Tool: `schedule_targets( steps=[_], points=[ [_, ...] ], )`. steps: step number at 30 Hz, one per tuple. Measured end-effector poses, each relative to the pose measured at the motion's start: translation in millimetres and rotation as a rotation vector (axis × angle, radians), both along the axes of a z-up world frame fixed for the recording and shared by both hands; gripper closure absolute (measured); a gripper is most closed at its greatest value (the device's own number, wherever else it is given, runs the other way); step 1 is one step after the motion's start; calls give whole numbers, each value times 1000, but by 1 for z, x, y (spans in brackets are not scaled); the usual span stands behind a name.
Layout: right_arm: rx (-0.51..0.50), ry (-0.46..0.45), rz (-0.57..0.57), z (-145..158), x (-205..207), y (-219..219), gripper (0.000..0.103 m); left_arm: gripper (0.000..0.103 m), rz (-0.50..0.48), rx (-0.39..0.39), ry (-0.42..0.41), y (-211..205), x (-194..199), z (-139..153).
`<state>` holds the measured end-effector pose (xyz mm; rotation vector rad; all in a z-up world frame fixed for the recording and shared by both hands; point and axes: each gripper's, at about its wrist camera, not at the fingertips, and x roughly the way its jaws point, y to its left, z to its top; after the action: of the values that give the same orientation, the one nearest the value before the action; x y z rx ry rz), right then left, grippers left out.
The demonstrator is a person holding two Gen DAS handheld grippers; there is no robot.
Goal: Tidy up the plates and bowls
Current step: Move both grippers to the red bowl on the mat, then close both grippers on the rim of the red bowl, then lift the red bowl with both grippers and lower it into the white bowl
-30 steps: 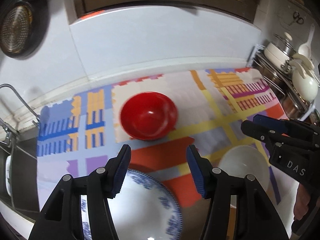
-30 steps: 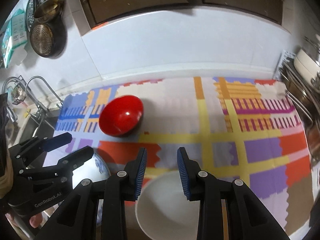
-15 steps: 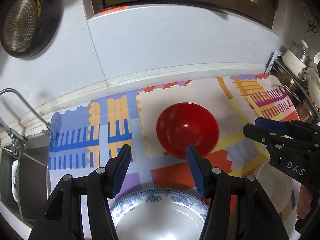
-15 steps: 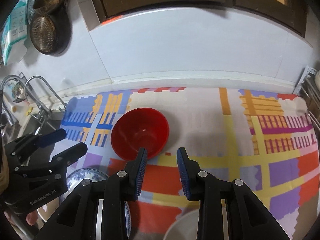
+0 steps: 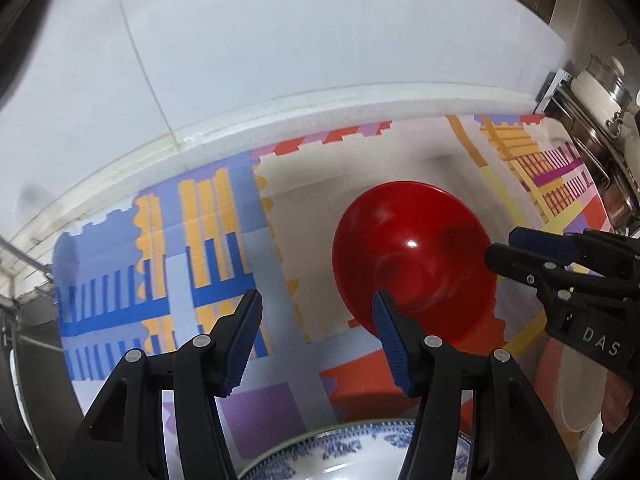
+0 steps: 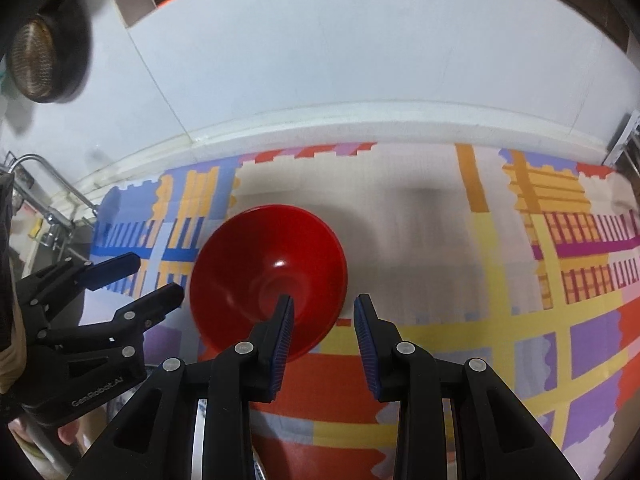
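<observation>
White wall tiles rise behind a counter covered by a bright patchwork mat (image 5: pixel 208 248), and from the left wrist view the red bowl (image 5: pixel 412 256) sits upright on the mat's pale panel, ahead and to the right of the left gripper (image 5: pixel 316 336), whose jaws stand moderately wide with nothing between them; its right blue pad overlaps the bowl's near-left rim in this view, though I cannot tell whether it touches; a blue-patterned plate (image 5: pixel 360 446) shows at the bottom edge under the gripper, a white dish (image 5: pixel 576 396) lies at the lower right, a rack of pots (image 5: pixel 600 92) stands at the far right, and the right gripper (image 5: pixel 508 248) reaches in from the right at the bowl's far side; from the right wrist view the same mat (image 6: pixel 500 320) spreads to the right, the red bowl (image 6: pixel 268 272) lies just ahead and left, and the right gripper (image 6: pixel 324 320) holds its jaws fairly narrow and empty, its left pad in front of the bowl's near wall, while the left gripper (image 6: pixel 156 280) sits beside the bowl's left rim; the step in hand looks like picking up this bowl, and it would go best with one pad inside and one outside the rim, closing gently since the glossy wall may slip
</observation>
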<state>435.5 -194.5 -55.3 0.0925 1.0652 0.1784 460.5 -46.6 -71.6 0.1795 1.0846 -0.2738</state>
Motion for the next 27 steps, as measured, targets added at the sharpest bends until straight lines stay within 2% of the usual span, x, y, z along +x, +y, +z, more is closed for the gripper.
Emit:
schedule_targets(
  steps=[11,12,16,18,20,22,27],
  points=[
    [64,121,-31,-33,22,0,71,49,-56,-16,92,-12,33,-31],
    [72,133,-34,-35,24,0,72,51,-58,-17,101,-12,35,-33],
    [63,150,-41,-41,28,1,80,70,-75,-9,132,-17,41,-42],
    [64,160,-43,-43,29,1,81,75,-79,-9,140,-19,43,-45],
    [52,159,-41,-44,29,1,87,83,-83,-21,145,-20,44,-46],
    [50,155,-41,-45,29,0,88,90,-89,-48,164,-22,44,-47],
    [68,163,-49,-46,31,-3,89,91,-51,-67,168,-20,44,-47]
  ],
)
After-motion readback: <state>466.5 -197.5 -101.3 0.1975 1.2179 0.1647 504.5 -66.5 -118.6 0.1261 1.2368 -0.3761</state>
